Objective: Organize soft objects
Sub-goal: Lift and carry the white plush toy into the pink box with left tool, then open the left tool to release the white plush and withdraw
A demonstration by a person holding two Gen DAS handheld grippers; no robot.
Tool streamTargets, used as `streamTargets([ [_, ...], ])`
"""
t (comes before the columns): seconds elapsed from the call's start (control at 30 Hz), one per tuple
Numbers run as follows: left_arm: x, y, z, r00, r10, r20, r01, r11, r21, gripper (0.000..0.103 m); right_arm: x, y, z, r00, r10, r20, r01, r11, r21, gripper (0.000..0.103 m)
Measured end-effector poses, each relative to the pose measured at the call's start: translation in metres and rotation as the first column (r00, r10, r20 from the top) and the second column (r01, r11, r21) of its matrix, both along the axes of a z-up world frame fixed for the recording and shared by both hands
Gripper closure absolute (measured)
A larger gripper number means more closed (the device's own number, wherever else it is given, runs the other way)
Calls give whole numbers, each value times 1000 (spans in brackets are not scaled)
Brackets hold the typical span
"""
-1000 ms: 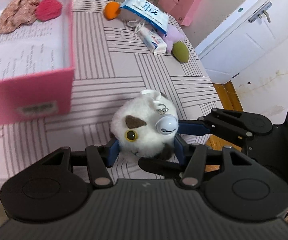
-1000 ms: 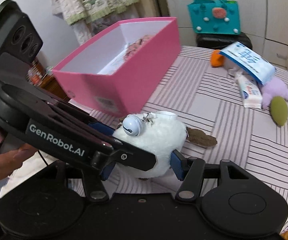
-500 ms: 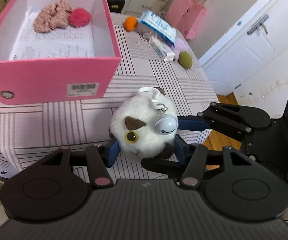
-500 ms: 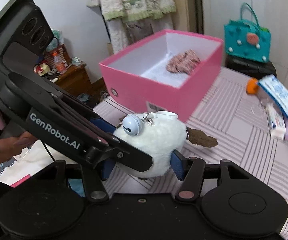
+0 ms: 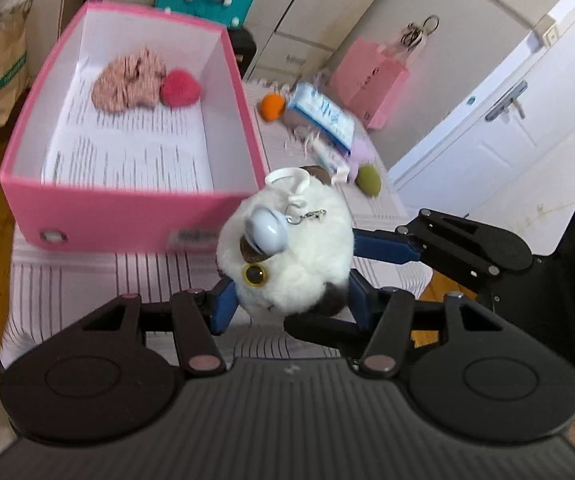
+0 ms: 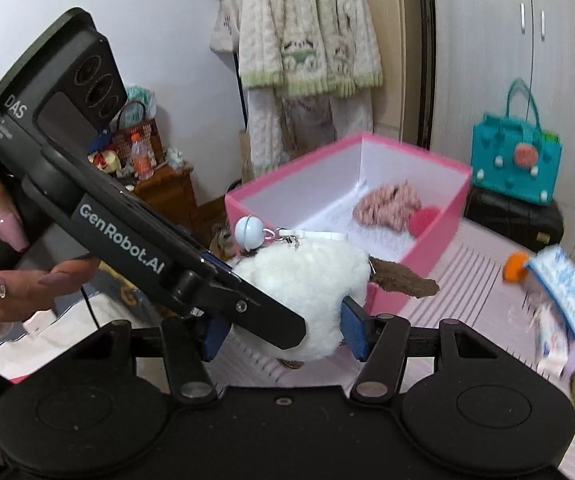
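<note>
White plush (image 5: 307, 240) (brown patches), pink box (image 5: 135, 216)

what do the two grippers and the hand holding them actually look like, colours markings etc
Both are matte black, with ribbed housings, two round discs and linkage arms ending in blue finger pads. The left gripper reads "GenRobot.AI" and "DAS" in white on its body, which has three round openings. The left hand has long mauve nails, one with a gem. The right gripper shows no lettering.

Left hand-held gripper (image 5: 287, 304) clamps a white plush toy (image 5: 291, 256) with a pale blue bell (image 5: 266, 231); the right hand-held gripper (image 5: 383, 246) grips it from the side; behind, a pink box (image 5: 127, 212) on the striped surface (image 5: 87, 280) holds a pink knit piece (image 5: 129, 80) touching a red pompom (image 5: 180, 89).
</note>
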State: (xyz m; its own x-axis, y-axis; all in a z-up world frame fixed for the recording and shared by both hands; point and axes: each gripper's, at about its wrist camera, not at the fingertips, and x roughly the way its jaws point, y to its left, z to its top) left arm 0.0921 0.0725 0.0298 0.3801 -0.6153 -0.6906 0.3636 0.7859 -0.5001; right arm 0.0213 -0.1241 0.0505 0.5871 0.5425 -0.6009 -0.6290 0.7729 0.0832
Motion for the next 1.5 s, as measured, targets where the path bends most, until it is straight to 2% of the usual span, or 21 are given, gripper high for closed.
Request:
streamTargets([
  [0.2, 15, 15, 20, 995, 44, 89, -44, 999, 3, 48, 17, 16, 8, 993, 15, 120, -17, 1000, 16, 39],
  [0.4, 43, 31, 27, 983, 131, 128, -132, 991, -3, 48, 57, 36, 9, 981, 70, 180, -74, 997, 17, 39],
  [0.57, 84, 41, 21, 975, 201, 91, -201, 980, -5, 48, 101, 44, 6, 971, 136, 194, -132, 991, -33, 39],
  [0.67, 115, 36, 10, 973, 226, 53, -229, 972, 51, 48, 122, 59, -6, 954, 198, 224, -166, 974, -154, 40],
  [0.73, 135, 34, -1, 972, 237, 7, -236, 969, 76, 48, 138, 64, -12, 960, 202, 191, -167, 968, -185, 40],
  [0.87, 173, 43, -23, 961, 267, -73, -264, 964, 43, 48, 177, 62, -23, 970, 198, 141, -171, 968, -183, 40],
  [1.0, 207, 37, -29, 954, 291, -70, -285, 955, 88, 48, 213, 64, -31, 977, 181, 114, -157, 969, -189, 42],
  [1.13, 236, 33, -33, 961, 270, -56, -260, 956, 135, 48, 244, 62, -38, 980, 178, 84, -161, 970, -184, 45],
  [1.23, 251, 36, -41, 957, 281, -75, -271, 954, 128, 48, 263, 63, -44, 982, 179, 57, -166, 969, -181, 46],
  [1.37, 262, 35, -45, 958, 271, -97, -259, 959, 115, 51, 280, 66, -55, 980, 179, 84, -154, 956, -249, 47],
  [1.5, 262, 29, -42, 964, 259, -61, -249, 959, 136, 52, 291, 69, -60, 978, 200, 54, -178, 944, -278, 47],
])
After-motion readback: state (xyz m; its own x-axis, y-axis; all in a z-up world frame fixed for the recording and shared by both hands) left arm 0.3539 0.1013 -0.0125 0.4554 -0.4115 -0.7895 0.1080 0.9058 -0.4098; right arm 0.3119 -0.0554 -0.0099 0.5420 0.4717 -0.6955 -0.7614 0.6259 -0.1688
